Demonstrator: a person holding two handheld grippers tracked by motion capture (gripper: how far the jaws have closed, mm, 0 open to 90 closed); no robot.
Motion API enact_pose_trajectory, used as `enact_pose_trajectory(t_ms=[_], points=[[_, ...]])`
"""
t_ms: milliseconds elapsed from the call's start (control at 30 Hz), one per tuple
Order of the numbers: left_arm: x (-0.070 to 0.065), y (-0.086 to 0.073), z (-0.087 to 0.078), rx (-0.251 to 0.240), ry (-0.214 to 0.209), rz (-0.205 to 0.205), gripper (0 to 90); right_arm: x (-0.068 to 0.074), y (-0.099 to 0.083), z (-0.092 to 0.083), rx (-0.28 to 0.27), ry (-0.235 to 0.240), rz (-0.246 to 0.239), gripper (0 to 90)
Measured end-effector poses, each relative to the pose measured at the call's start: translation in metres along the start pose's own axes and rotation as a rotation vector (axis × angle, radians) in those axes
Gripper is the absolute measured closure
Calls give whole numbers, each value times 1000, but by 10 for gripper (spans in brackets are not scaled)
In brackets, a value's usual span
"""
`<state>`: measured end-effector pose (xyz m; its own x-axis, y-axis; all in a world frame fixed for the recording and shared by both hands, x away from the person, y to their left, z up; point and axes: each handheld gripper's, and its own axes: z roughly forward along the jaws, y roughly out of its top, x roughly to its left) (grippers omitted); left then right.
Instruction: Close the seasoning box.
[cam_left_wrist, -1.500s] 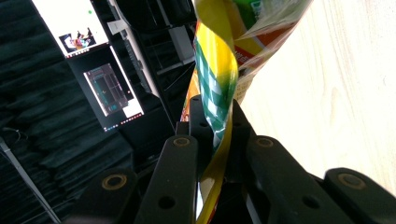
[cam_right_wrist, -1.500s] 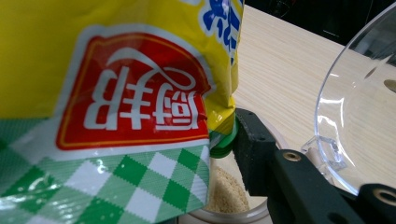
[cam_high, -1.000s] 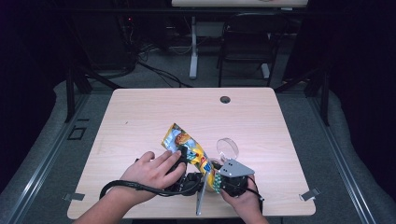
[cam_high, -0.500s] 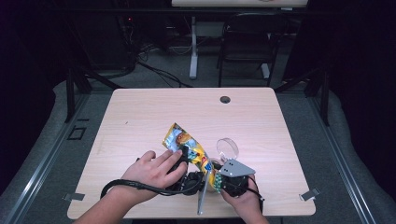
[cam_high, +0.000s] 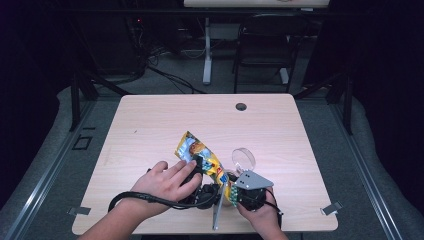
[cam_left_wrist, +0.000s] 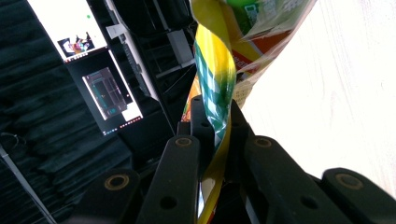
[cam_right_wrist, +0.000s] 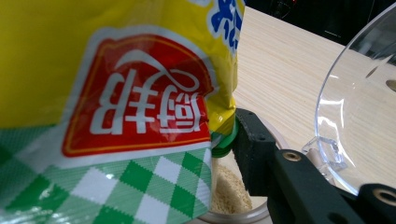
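A yellow printed bag lies slanted on the near part of the table, its lower end lifted between both grippers. My left gripper is shut on the bag's twisted yellow-and-green edge, and both black jaws press on it. My right gripper, under its grey plate, is shut on the bag's bottom corner; one of its fingers shows beside that corner, the other is hidden behind the bag. Just below the bag stands a clear round container holding beige powder, its clear lid tipped open.
The light wooden table has a dark cable hole near its far edge. The clear lid stands just beyond my right gripper. A chair and a desk leg are on the floor past the table. Monitors glow in the left gripper view.
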<state>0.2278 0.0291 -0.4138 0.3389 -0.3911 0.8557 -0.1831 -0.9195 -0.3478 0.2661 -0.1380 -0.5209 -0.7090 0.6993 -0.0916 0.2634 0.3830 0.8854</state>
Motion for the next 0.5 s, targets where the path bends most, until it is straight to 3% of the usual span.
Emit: enact_pose_trajectory(t_ms=[500], points=[[1,2,0,5,-17,15,869,1,0,1,6,-9,-13,710]])
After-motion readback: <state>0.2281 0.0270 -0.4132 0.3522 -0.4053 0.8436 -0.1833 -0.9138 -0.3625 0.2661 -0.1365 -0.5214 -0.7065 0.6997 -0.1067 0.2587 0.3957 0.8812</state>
